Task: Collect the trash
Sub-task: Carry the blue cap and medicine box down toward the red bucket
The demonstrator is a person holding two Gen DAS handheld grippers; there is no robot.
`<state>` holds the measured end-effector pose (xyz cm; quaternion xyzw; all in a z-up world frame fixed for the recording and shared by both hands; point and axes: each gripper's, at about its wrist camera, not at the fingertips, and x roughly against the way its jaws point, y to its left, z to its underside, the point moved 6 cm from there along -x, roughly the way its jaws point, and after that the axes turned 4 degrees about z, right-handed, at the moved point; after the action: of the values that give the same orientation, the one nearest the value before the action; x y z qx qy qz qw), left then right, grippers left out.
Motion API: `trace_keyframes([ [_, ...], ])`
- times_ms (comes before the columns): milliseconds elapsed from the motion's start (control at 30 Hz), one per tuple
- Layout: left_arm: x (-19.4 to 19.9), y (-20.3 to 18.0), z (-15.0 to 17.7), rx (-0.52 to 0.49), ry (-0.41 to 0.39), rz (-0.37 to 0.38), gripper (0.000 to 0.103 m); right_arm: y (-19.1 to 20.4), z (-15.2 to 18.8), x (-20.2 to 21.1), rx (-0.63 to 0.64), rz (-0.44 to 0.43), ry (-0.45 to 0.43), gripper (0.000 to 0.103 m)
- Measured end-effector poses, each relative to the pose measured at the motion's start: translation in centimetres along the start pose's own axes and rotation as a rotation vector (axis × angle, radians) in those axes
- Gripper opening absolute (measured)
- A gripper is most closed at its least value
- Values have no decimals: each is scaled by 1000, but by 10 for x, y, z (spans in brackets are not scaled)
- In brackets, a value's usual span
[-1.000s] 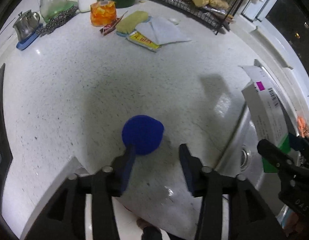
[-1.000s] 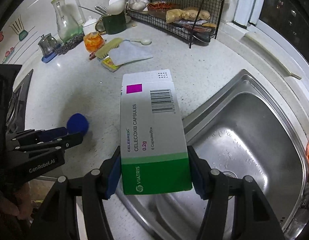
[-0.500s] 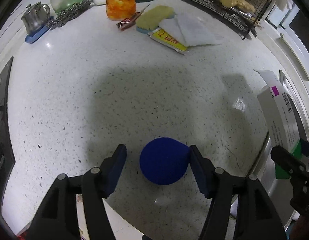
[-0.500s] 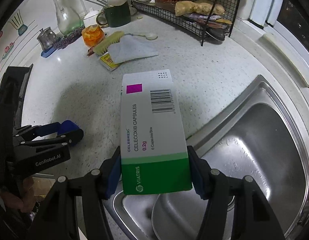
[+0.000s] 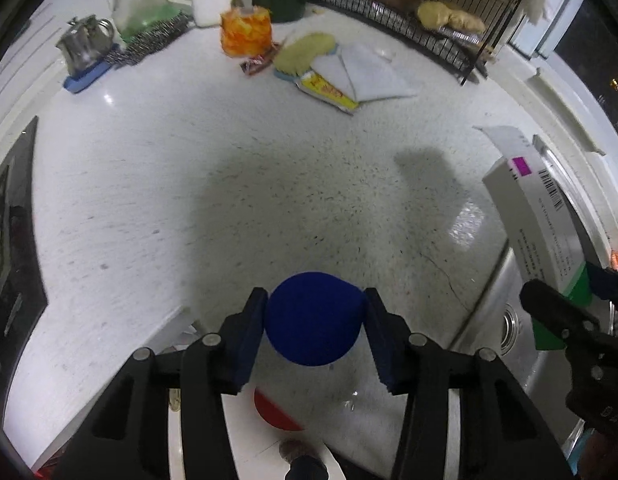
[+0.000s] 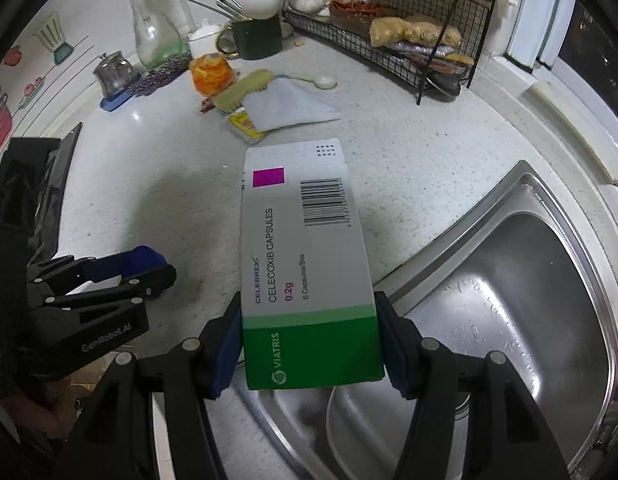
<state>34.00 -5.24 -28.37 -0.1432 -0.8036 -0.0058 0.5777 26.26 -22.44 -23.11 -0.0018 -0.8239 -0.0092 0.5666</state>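
The blue ball point(image 5: 313, 318) sits between the left gripper's point(image 5: 315, 334) pads, both pressed to its sides; those jaws have just been closing on it at about half width, above the speckled countertop point(image 5: 213, 200) near its front edge. At three o'clock from the ball, the capsule box point(image 6: 305, 264) stands clamped at its green end in the right gripper point(image 6: 311, 346), jaws about half open, over the rim of the steel sink point(image 6: 521, 280). At twelve o'clock, well apart, lie a folded cloth point(image 5: 369, 74), a scrubbing brush point(image 5: 303, 50) and an orange container point(image 5: 246, 34).
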Motion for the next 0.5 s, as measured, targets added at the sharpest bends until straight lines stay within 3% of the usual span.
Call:
trace_keyframes([
  [133, 33, 10, 18, 22, -36, 29, 46, 13, 9, 21, 9, -3, -34, 58],
  [500, 114, 44, 92, 21, -141, -3, 46, 69, 63, 84, 35, -29, -123, 58],
])
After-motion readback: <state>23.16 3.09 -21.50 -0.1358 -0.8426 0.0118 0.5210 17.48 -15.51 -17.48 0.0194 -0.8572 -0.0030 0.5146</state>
